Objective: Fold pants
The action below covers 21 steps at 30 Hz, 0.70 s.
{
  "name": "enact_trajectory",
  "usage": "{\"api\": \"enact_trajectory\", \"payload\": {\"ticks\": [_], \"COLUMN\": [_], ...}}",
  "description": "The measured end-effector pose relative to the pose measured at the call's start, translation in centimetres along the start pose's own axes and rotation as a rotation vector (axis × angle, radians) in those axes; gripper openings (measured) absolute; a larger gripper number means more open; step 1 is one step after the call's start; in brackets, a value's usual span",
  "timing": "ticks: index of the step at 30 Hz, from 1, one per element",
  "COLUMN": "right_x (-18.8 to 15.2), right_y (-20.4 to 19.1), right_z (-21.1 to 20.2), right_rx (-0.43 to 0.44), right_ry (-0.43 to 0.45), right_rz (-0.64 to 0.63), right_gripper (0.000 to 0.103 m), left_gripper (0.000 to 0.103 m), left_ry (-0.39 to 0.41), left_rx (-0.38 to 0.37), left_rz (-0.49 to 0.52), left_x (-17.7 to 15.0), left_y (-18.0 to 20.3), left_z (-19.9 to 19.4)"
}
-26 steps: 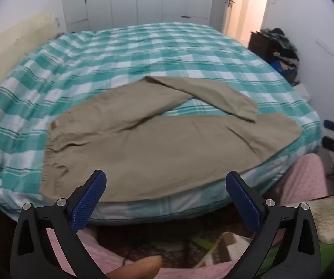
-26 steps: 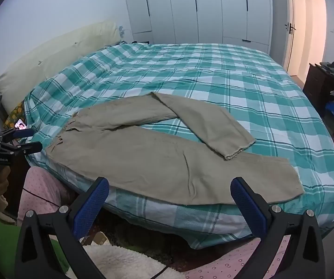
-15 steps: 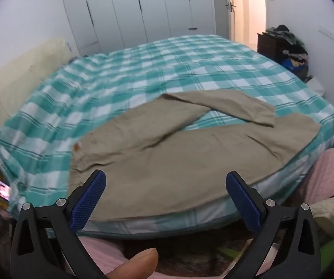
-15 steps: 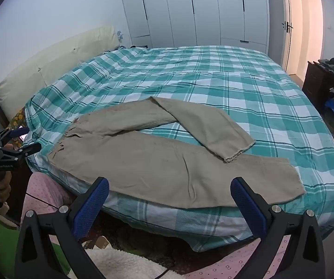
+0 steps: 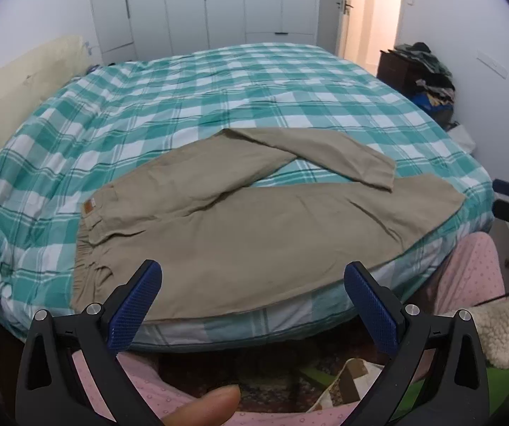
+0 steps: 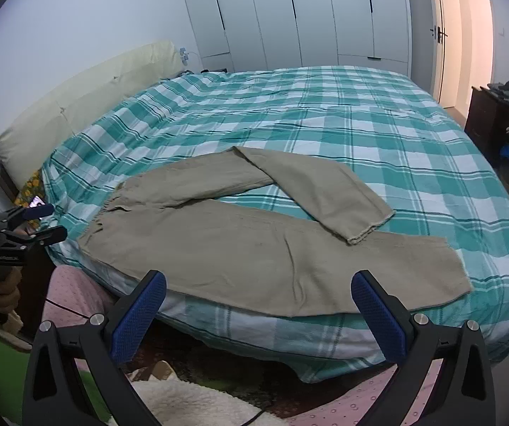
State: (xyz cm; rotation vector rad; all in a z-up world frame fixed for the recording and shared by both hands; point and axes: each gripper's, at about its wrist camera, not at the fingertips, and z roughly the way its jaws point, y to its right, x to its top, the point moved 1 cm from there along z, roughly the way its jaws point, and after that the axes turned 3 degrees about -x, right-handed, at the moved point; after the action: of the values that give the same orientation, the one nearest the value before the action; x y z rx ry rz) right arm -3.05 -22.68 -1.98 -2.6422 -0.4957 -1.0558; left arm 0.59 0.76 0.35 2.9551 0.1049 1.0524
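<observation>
A cream headboard (image 6: 77, 113) runs along the left side of the bed (image 6: 360, 135), which is covered in a teal and white check. The left hand-held gripper (image 5: 250, 284) hangs off the near edge of the bed with its blue pads spread wide and nothing between them; it points at the waistband end of the pants (image 5: 254, 227). The pants lie flat along the near edge, waistband to the left, one leg stretched straight towards the right, the other bent back so its hem rests across the straight leg. Further right, the right hand-held gripper (image 6: 258, 291) is also held off the bed edge, spread wide and holding nothing, facing the straight leg. White wardrobes (image 6: 307, 17) stand behind the bed, and a dark cabinet (image 6: 485, 117) piled with clothes sits at the far right.
</observation>
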Motion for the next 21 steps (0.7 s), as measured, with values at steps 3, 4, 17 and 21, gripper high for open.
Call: {"api": "enact_trajectory", "payload": {"ticks": [3, 4, 17, 21], "right_x": [0.0, 0.0, -0.2, -0.2], "right_y": [0.1, 0.1, 1.1, 0.8], "right_z": [0.1, 0.1, 0.3, 0.3], "right_rx": [-0.005, -0.009, 0.014, 0.018], "right_ry": [-0.004, -0.007, -0.010, -0.014], "right_rz": [0.002, 0.005, 0.086, 0.056], "right_gripper": [0.103, 0.103, 0.103, 0.103], "left_gripper": [0.102, 0.102, 0.102, 0.102], "left_ry": [-0.013, -0.023, -0.049, -0.052], "left_rx": [0.038, 0.057, 0.079, 0.079], "left_rz": [-0.004, -0.011, -0.068, -0.060], "left_x": [-0.3, -0.4, 0.0, 0.0], "left_y": [-0.3, -0.5, -1.6, -1.3], "left_z": [0.5, 0.8, 1.4, 1.5]}}
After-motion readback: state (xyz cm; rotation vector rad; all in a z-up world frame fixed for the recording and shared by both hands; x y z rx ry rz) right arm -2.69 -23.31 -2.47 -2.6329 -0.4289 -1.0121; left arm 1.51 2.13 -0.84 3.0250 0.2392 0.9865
